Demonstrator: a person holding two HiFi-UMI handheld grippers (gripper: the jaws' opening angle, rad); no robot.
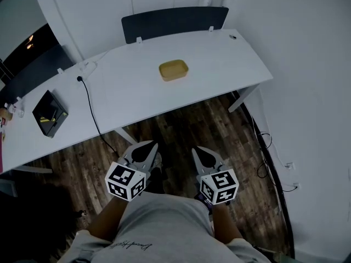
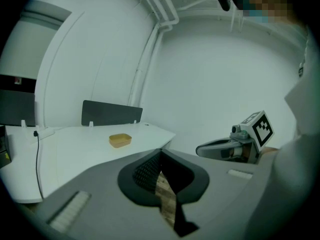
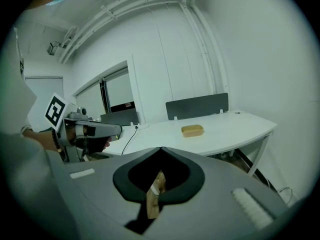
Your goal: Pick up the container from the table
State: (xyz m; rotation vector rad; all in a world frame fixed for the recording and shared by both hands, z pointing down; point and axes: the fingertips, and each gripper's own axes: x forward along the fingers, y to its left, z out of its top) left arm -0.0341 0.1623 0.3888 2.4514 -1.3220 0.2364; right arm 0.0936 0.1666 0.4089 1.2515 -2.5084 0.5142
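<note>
From the head view I see both grippers held low over the wooden floor (image 1: 181, 122), short of the near edge of the white table (image 1: 219, 53). The left gripper (image 1: 149, 146) and the right gripper (image 1: 198, 149) sit side by side, well apart from the table top. The yellow container (image 1: 174, 70) rests on the table toward its far side, roughly in line with the gap between my grippers. A black cable (image 1: 90, 106) and a flat black device (image 1: 49, 114) lie further left on the table. A dark panel (image 1: 174, 22) stands along the far edge.

In the left gripper view my jaws are pressed together with nothing between them. The container (image 2: 120, 140) sits far ahead and a little left on the table, and the right gripper (image 2: 235, 146) shows at the right.

In the right gripper view the jaws are likewise closed and empty. The container (image 3: 192, 130) lies ahead, slightly right, and the left gripper (image 3: 92, 130) shows at the left.
</note>
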